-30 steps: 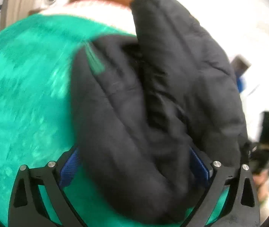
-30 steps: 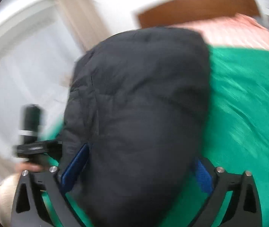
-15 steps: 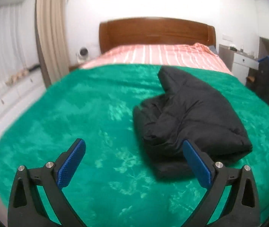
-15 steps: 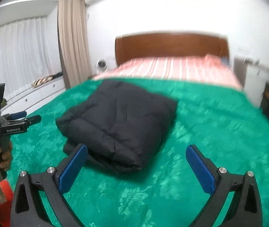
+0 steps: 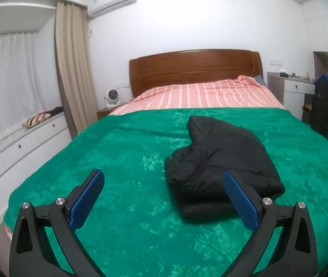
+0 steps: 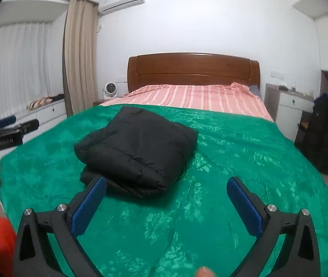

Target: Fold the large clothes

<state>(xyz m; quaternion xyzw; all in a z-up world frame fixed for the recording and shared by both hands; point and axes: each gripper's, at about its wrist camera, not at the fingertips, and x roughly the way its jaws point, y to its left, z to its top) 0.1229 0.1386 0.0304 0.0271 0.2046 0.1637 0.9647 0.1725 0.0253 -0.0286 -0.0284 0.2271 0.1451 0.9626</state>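
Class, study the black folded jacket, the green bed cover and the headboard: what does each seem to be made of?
Black folded jacket: likely a padded synthetic shell, matte; puffy, with stitched quilt lines.
Green bed cover: seems plush or velvety fabric; light catches it in shiny patches.
Headboard: looks like varnished wood, reddish-brown and glossy.

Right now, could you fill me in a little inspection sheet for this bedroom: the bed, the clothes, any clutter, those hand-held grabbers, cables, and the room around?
Surface: green blanket over the bed, striped sheet beyond.
Job's things: black jacket folded into a bundle, lying on the blanket.
Clutter: nothing seen on the blanket.
Grippers: left gripper and right gripper open, fingers empty, clear of the jacket.
Cables: nothing seen.
Surroundings: headboard, fan, curtain, desk, dark coat hanging.
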